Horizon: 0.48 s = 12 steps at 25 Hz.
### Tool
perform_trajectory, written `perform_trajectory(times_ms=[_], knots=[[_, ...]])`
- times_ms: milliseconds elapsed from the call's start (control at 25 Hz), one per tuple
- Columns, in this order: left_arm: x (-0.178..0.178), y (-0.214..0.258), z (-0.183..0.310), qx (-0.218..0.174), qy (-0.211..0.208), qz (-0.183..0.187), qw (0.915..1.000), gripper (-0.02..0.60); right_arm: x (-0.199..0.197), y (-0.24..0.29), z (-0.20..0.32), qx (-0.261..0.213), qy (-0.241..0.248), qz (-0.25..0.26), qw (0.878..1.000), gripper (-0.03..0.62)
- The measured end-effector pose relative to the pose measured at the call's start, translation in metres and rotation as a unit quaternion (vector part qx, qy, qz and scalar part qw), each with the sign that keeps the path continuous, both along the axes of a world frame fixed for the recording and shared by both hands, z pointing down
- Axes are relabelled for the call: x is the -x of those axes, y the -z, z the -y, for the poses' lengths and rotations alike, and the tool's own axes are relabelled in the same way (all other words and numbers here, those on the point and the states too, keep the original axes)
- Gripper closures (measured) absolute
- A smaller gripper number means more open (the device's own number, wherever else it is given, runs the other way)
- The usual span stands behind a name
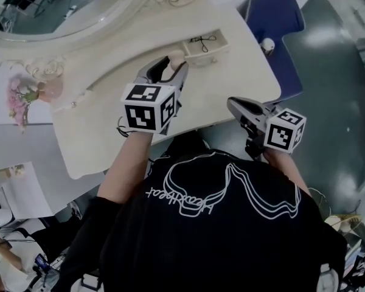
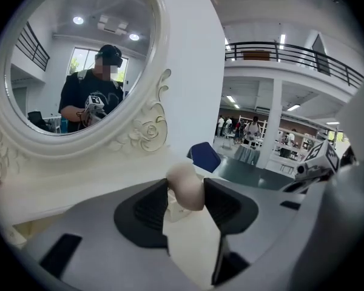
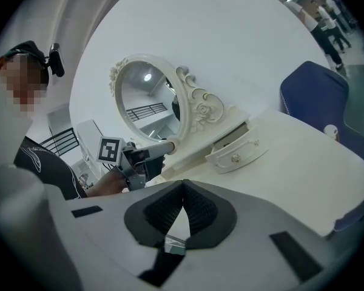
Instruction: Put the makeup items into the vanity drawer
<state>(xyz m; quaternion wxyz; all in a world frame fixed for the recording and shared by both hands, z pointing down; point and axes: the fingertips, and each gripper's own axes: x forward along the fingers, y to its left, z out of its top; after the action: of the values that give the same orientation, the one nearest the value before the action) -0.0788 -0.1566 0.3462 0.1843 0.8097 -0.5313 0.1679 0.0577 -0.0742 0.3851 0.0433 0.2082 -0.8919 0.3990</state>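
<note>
Leftmost in the head view, pink flowers [image 1: 24, 96] sit beside the oval mirror [image 1: 55, 11] at the frame's upper left, with the cream vanity surface [image 1: 91, 145] spreading below and to the right. Near the frame's middle, the left gripper [image 1: 170, 69] points toward the upper right; its fingers are set at a moderate width and clamp a beige egg-shaped makeup sponge [image 1: 177, 59], seen squeezed between the dark pads in the left gripper view [image 2: 185, 183]. The sponge is just to the lower left of the open vanity drawer [image 1: 198, 58], not inside it; a thin black item [image 1: 204, 40] lies in that drawer. Further right, the right gripper [image 1: 236, 105] hangs by the surface's near edge, its fingers [image 3: 197, 208] pressed together with nothing between them. A blue chair [image 1: 274, 17] stands at the upper right.
</note>
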Motion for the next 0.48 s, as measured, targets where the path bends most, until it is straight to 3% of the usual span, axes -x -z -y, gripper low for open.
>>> perform_trajectory(times_ms=[480], knots=[[-0.036, 0.005, 0.043, 0.005, -0.048, 0.014, 0.9987, 0.396, -0.025, 0.010, 0.029, -0.003, -0.059, 0.018, 0.998, 0.589]])
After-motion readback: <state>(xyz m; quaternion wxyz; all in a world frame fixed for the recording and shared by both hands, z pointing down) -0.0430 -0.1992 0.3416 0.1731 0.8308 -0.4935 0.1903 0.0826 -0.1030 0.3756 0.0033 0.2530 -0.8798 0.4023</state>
